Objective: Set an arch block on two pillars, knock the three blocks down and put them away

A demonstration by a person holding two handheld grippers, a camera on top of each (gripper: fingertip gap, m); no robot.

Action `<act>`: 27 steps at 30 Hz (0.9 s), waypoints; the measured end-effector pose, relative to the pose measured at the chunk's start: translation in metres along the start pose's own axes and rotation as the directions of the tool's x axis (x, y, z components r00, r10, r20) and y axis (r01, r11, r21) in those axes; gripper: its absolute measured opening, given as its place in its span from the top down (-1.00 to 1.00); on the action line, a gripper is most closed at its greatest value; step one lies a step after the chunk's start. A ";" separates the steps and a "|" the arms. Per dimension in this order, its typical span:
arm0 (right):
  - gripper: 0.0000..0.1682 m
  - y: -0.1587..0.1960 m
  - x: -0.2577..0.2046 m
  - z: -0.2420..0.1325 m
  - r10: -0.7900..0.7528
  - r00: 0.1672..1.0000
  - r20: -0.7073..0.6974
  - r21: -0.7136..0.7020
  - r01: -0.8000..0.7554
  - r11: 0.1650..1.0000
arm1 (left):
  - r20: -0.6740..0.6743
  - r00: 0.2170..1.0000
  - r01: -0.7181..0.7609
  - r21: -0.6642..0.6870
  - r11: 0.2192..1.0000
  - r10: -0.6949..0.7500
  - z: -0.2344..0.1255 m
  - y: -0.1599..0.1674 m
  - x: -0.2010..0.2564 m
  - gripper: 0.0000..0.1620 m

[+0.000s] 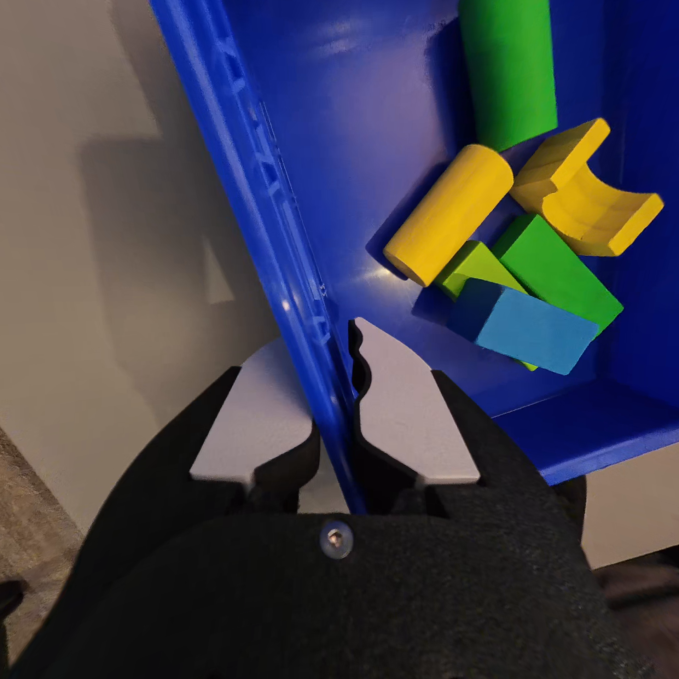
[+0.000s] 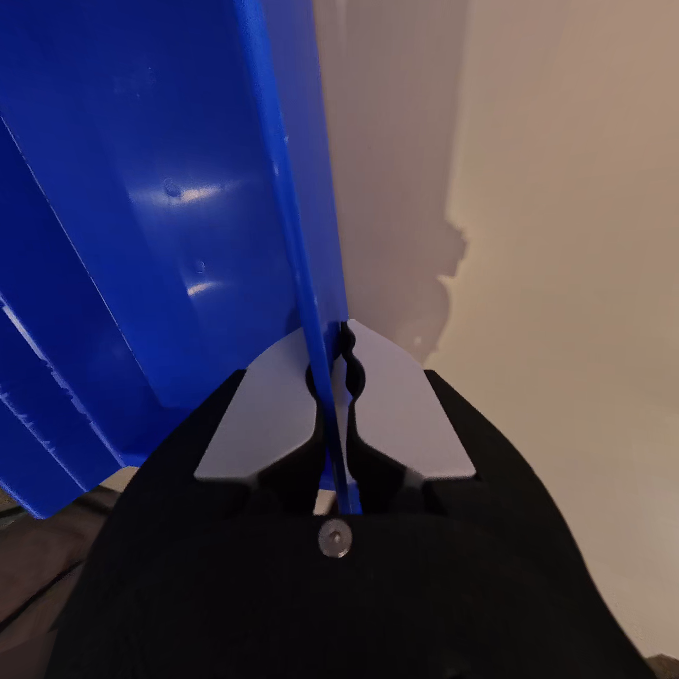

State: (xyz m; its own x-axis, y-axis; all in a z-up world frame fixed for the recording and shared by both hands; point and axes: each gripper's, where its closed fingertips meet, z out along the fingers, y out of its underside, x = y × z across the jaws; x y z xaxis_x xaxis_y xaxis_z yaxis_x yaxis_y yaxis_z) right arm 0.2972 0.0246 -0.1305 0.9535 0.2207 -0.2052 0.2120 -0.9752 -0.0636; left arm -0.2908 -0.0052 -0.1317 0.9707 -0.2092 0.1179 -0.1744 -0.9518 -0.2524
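Blocks (yellow arch incl.) in blue bin, rim pinched both sides

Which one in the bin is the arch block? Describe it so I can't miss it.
Look inside the blue bin in the left wrist view, at the block pile. The arch block is yellow, beside the yellow cylinder, under the green cylinder's end. Only it has a curved hollow.

We see what appears to be a room in a home or a plain indoor workspace; which one, we cannot tell. A bare cream wall rises behind a blue plastic bin. Below the bin, grey carpet meets the foot of the wall. Inside the bin lie painted wooden toy blocks.
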 end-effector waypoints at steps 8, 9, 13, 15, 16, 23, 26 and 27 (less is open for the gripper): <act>0.92 0.052 0.130 -0.029 0.186 0.982 -0.012 0.017 -0.186 0.982 | -0.040 0.999 0.000 -0.026 1.000 -0.001 0.003 -0.002 0.017 0.85; 0.92 0.059 0.143 -0.032 0.208 0.978 -0.012 0.016 -0.208 0.978 | -0.049 0.999 0.003 -0.024 1.000 -0.004 0.003 -0.002 0.018 0.84; 0.92 0.076 0.179 -0.040 0.272 0.962 -0.007 0.026 -0.271 0.962 | -0.041 0.999 0.004 -0.028 1.000 -0.005 0.003 -0.002 0.018 0.85; 0.92 0.079 0.185 -0.042 0.275 0.962 0.000 0.033 -0.274 0.961 | -0.035 0.999 0.003 -0.033 0.999 -0.005 0.003 -0.001 0.018 0.85; 0.92 0.080 0.186 -0.042 0.272 0.962 0.001 0.038 -0.272 0.962 | -0.039 0.999 0.009 -0.033 0.999 -0.011 0.003 -0.001 0.019 0.85; 0.72 0.069 0.196 -0.055 0.250 0.961 -0.116 0.188 -0.226 0.956 | -0.099 0.991 0.101 0.096 0.990 -0.091 -0.018 -0.014 0.018 0.77; 0.67 0.052 0.200 -0.096 0.283 0.939 -0.196 0.384 -0.192 0.903 | -0.101 0.989 0.129 0.280 0.951 -0.105 -0.056 -0.031 0.013 0.77; 0.67 0.046 0.199 -0.114 0.307 0.929 -0.206 0.461 -0.185 0.868 | -0.092 0.991 0.122 0.333 0.935 -0.096 -0.071 -0.034 0.014 0.77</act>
State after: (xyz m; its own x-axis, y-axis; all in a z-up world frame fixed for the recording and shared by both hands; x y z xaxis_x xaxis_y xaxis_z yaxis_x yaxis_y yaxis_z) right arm 0.5209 0.0216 -0.0632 0.9951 -0.0981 -0.0086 -0.0907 -0.8792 -0.4677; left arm -0.2831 0.0079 -0.0532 0.9636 -0.1364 0.2300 0.0102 -0.8407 -0.5414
